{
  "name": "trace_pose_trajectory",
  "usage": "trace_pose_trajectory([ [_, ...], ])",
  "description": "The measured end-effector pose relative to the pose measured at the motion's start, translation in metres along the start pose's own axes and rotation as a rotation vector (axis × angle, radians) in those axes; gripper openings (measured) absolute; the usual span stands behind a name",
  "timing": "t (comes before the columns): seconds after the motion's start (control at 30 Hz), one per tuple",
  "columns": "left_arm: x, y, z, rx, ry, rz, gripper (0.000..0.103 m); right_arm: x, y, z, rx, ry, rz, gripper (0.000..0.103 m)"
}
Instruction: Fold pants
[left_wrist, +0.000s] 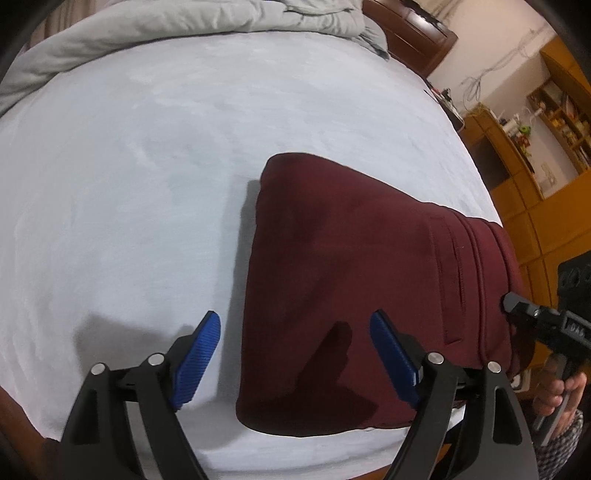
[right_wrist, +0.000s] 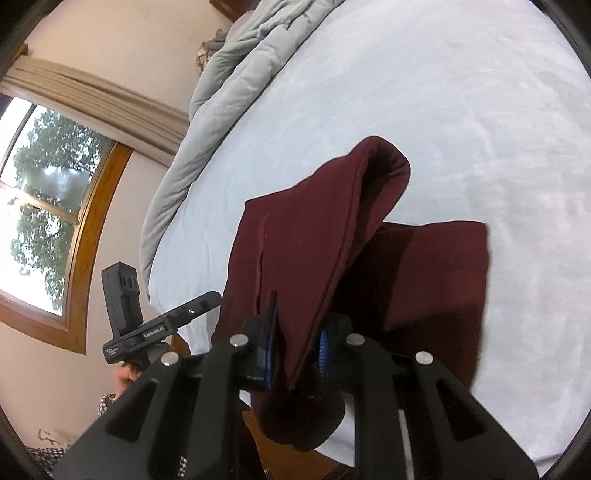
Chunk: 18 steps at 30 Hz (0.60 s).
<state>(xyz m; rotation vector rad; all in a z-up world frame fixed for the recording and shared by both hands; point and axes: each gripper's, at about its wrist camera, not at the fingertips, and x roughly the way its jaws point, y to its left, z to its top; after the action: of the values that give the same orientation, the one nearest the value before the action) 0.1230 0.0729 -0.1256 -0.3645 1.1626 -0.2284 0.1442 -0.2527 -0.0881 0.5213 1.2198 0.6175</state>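
A wide bed under a pale blue-white sheet (left_wrist: 147, 166) carries one bunched grey quilt (left_wrist: 166, 33) along its far edge and one pair of dark maroon knit pants (left_wrist: 351, 277), folded into a thick block near the near edge. The left gripper (left_wrist: 295, 354), with blue ribbed pads spread wide and gripping nothing, hovers over the block's near left corner. The right gripper (right_wrist: 295, 354) is clenched on the pants' stitched waistband edge, lifting it into a tented flap above the flat remainder.
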Motion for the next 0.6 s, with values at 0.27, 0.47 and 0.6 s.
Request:
trace_pose_trajectory([
  [0.27,0.001,-0.022,0.001,0.062,0.003,-0.013,0.086,-0.020,-0.024,-0.006,0.010,-0.015,-0.069,0.017],
  [0.47,0.009,-0.021,0.003,0.066,0.028,-0.007,0.087,0.004,-0.059,-0.018,0.062,0.038,-0.196,0.018],
  [0.6,0.016,-0.011,0.001,0.056,0.054,0.001,0.087,0.025,-0.080,-0.027,0.104,0.067,-0.233,0.023],
])
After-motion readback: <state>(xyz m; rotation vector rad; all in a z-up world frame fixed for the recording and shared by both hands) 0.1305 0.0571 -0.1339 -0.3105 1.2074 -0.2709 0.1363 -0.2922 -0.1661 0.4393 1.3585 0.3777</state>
